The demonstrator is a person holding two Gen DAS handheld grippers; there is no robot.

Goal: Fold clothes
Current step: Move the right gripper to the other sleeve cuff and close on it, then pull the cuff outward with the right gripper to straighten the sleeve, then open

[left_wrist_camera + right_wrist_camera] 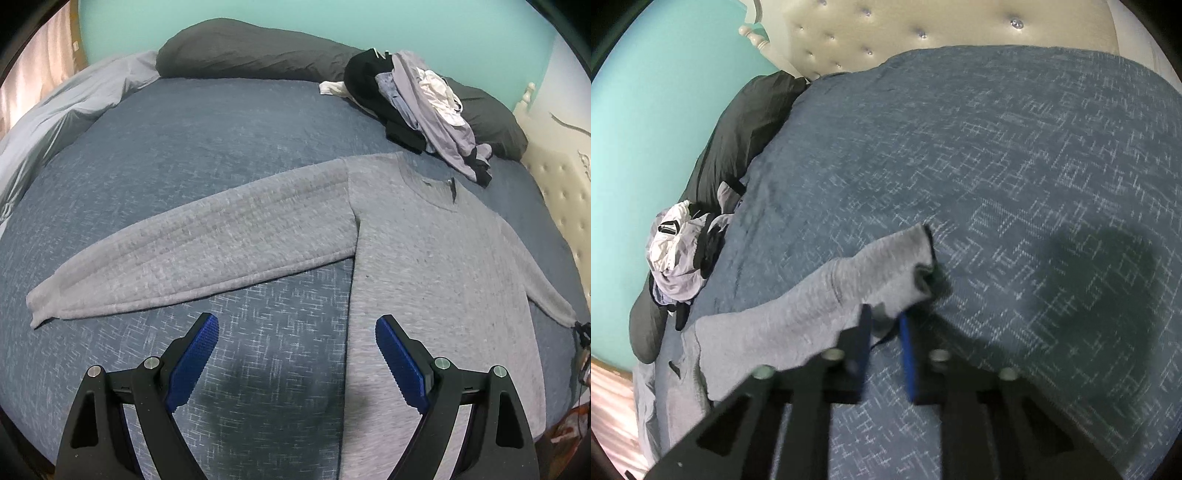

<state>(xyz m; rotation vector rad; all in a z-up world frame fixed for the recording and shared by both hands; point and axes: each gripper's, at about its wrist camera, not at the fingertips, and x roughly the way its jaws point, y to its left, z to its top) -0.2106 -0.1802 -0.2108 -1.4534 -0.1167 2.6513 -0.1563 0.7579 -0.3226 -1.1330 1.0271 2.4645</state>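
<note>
my left hand-held gripper (297, 354), low centre of its frame, hangs with jaws wide apart and nothing in them, over the sweater (424, 266) edge, likely ready for the hem. the sweater lies flat on the bed (184, 147), one sleeve (184, 251) stretched left. my right hand-held gripper (884, 332) pinches the other sleeve's cuff (905, 258), lifted, probably to fold inward. no containers; a clothes pile (424, 110) sits upper right.

Left wrist view looks forward and down over the left gripper (297, 334) onto a sweater (424, 258) spread just ahead. Right wrist view sits close above the right gripper (884, 325), facing the headboard (923, 26). Both share the sweater, clothes pile (424, 107) and bed (184, 147).
</note>
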